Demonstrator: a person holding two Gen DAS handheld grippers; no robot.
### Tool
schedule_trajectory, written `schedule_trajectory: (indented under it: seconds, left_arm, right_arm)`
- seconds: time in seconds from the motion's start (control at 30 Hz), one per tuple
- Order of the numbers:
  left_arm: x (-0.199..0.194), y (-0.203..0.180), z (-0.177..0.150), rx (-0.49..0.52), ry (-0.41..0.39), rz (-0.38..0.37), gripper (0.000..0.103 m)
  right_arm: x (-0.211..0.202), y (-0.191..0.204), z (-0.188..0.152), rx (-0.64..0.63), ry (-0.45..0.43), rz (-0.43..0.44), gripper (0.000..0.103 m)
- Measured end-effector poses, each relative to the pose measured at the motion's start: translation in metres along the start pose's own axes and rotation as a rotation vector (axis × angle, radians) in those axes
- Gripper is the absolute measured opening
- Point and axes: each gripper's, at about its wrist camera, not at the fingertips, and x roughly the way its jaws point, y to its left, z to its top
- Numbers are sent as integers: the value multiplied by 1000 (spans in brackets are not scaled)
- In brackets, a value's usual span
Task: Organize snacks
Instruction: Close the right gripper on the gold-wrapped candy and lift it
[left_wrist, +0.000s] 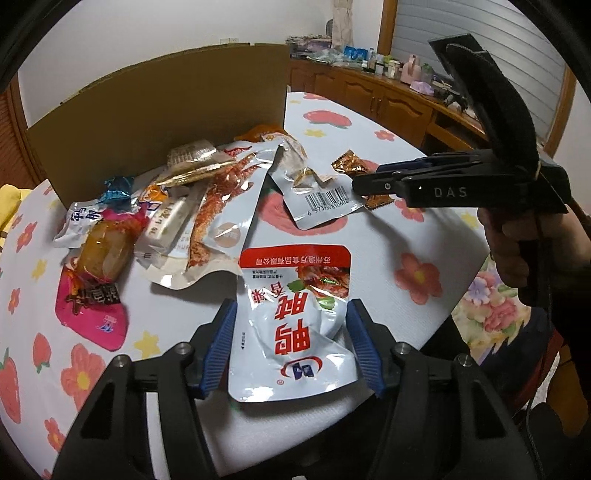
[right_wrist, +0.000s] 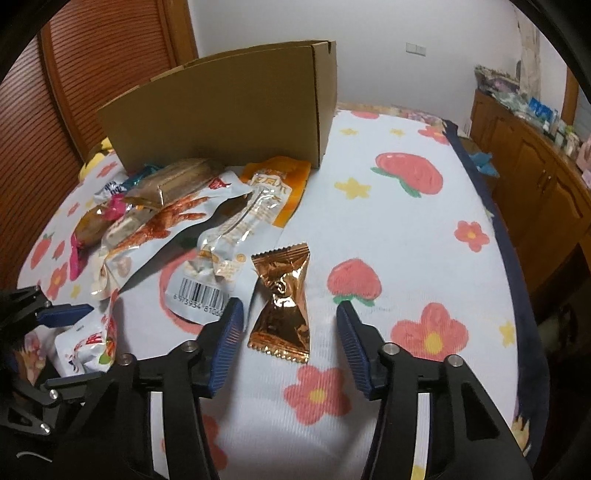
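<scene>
A white and red snack pouch (left_wrist: 295, 325) lies between the blue pads of my left gripper (left_wrist: 291, 332), whose jaws stand open on either side of it; the pouch also shows in the right wrist view (right_wrist: 88, 347). My right gripper (right_wrist: 290, 332) is open with a copper candy wrapper (right_wrist: 282, 302) lying between its fingers on the cloth. In the left wrist view the right gripper (left_wrist: 373, 184) hovers over that candy (left_wrist: 349, 164). A pile of snack packets (left_wrist: 177, 214) lies in front of a cardboard box (left_wrist: 166, 122).
The flowered tablecloth (right_wrist: 424, 221) covers the table, whose edge runs along the right side. The box (right_wrist: 229, 107) stands at the back left. A pouch with a barcode (right_wrist: 207, 280) lies beside the right gripper's left finger. Wooden cabinets (right_wrist: 535, 177) stand beyond.
</scene>
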Motion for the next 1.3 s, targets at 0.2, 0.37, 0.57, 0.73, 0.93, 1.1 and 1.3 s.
schedule_trajectory:
  seconds: [0.2,0.37,0.57,0.73,0.93,1.1,1.3]
  left_arm:
    - [-4,1,-1,-3,-22,-9,59]
    - [-9,2,-3,-2,-39,-15,59]
    - [-17,5,-3,-11,-66,-16,59]
    - [-27,7,-2,-25,-94,-24,59]
    - [-44,17,2,-47,-127,-13,59]
    - [-58,30,12,-62,-159,13,60]
    - [-75,48,25,-74,-200,49,60]
  right_arm:
    - [-3,-1,5,8,-8,26,35]
    - [-5,-2,9,12,-18,15,32]
    - [3,-1,9,3,11,-1,31]
    - [5,1,4,-37,29,-21,20]
    - [-4,1,2,-43,4,-33,19]
    - [-19,2,7,-42,-34,-32,19]
    - [-41,11,18,-51,-87,-12,20]
